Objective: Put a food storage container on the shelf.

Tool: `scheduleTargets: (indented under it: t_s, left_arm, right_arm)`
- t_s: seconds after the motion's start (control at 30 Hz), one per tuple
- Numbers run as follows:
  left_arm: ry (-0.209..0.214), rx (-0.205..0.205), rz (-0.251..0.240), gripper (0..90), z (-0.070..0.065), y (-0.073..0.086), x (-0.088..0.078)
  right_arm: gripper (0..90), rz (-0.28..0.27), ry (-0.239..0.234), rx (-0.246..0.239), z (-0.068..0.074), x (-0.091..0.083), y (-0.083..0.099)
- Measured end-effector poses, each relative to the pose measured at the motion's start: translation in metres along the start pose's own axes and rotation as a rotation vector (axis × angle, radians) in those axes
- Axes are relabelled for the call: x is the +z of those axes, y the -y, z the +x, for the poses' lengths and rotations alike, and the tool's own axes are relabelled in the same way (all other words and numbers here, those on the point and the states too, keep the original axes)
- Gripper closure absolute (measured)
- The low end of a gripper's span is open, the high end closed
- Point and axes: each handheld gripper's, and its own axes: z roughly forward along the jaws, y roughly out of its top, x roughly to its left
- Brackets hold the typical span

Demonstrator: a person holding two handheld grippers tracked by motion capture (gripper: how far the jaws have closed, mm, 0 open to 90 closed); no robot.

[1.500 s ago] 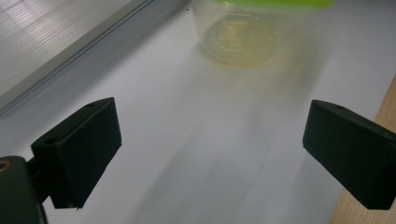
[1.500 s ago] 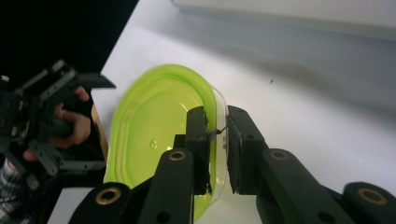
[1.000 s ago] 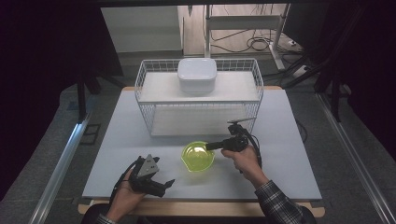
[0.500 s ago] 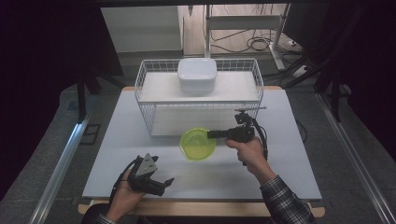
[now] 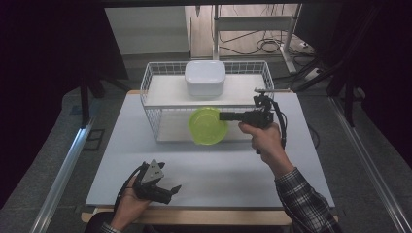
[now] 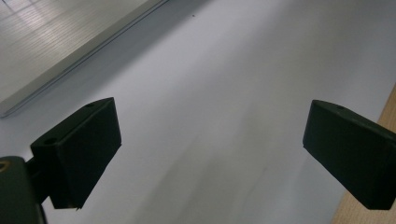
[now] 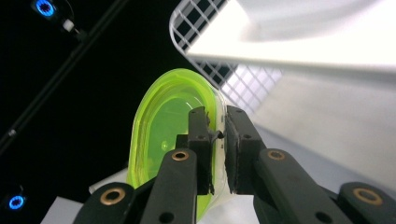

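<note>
High view first: the right gripper [image 5: 224, 116] pinches the rim of the green bowl [image 5: 208, 126], lifted off the surface [image 5: 204, 167] and tipped on edge just in front of the wire basket [image 5: 151, 77]; the bowl lies to the left of the gripper tip, between it and the basket's front wall; a white container [image 5: 204, 76] sits on the basket's shelf; the left gripper [image 5: 167, 190] rests near the front edge, well apart, so the right hand is far nearer. Left gripper view: the jaws stand spread over bare surface [image 6: 224, 102]; nothing between them. Right gripper view: the jaws press together on the bowl [image 7: 163, 140] wall; the basket [image 7: 205, 28] lies ahead and above, so the likely move is up and over its rim.
</note>
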Motion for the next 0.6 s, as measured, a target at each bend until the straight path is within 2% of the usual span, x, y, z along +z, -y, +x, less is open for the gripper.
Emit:
scheduleTargets:
  t_s: [0.3, 0.47, 0.6]
  left_arm:
    - [0.006, -0.004, 0.002, 4.1, 0.0, 0.0, 0.0]
    - [0.009, -0.005, 0.004, 4.1, 0.0, 0.0, 0.0]
    - [0.014, -0.007, 0.006, 4.1, 0.0, 0.001, 0.0]
  right_arm:
    - [81.9, -0.1, 0.026, -0.045, 0.026, -0.012, -0.052]
    - [81.9, -0.159, 0.061, -0.056, 0.038, -0.014, -0.086]
    - [81.9, -0.197, 0.116, -0.061, 0.043, -0.008, -0.112]
